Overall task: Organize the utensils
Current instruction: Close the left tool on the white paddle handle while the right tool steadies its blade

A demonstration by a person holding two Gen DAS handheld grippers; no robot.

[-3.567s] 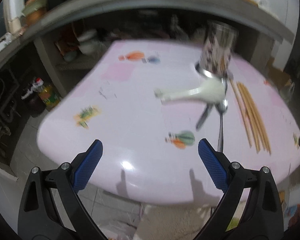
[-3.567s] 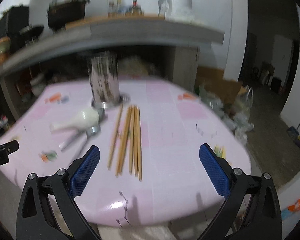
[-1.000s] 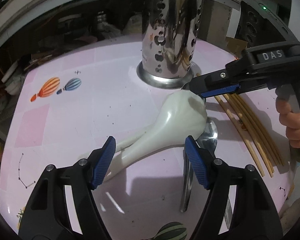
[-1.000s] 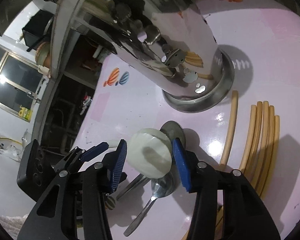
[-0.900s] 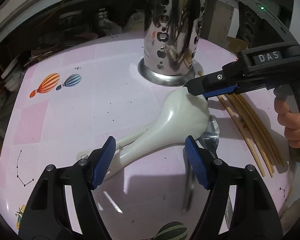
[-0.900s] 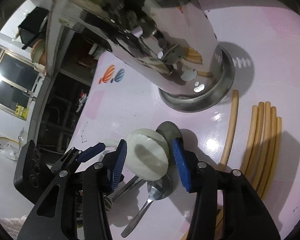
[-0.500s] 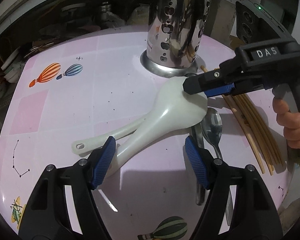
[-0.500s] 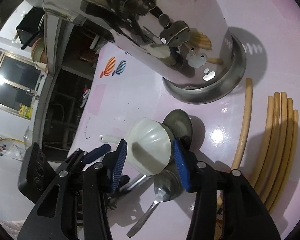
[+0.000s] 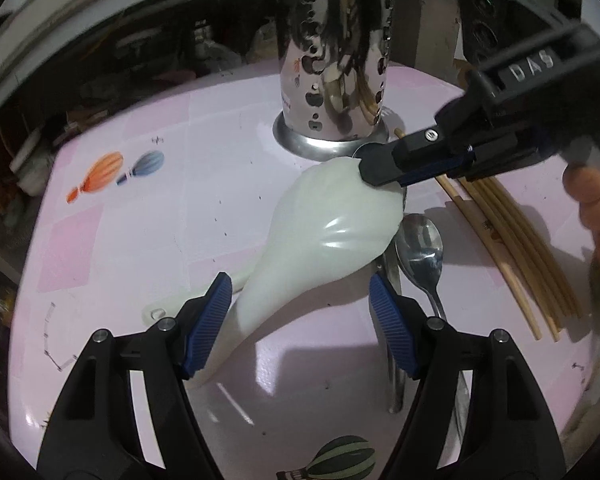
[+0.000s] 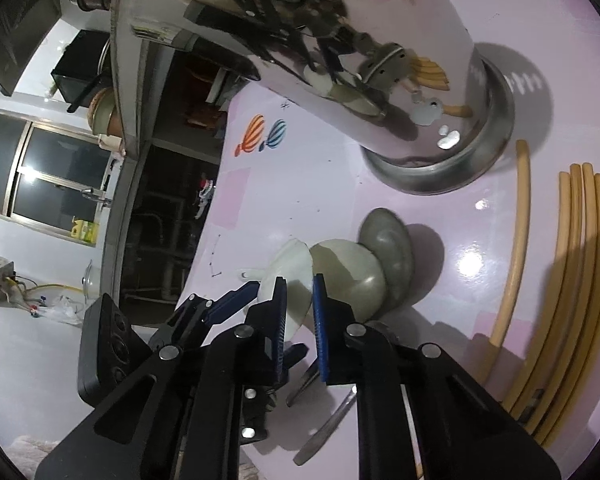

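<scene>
Right gripper (image 10: 300,312) has just closed onto the white rice paddle (image 9: 332,236), whose head is now lifted off the tabletop (image 9: 140,208).
Left gripper (image 9: 300,312) is released, straddling the paddle's handle; beyond lie a metal spoon (image 9: 420,244), chopsticks (image 9: 512,248) and, farthest, the perforated steel holder (image 9: 336,72).

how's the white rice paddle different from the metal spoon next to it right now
The white rice paddle is broad, matte plastic; the metal spoon is narrow and shiny. The paddle's head is tilted up off the table, its edge pinched by the right gripper, whose jaws have just been closing; the spoon lies flat, untouched. The paddle's handle runs between the left gripper's open jaws; the spoon's handle lies just outside them. Both sit near the steel holder.
</scene>
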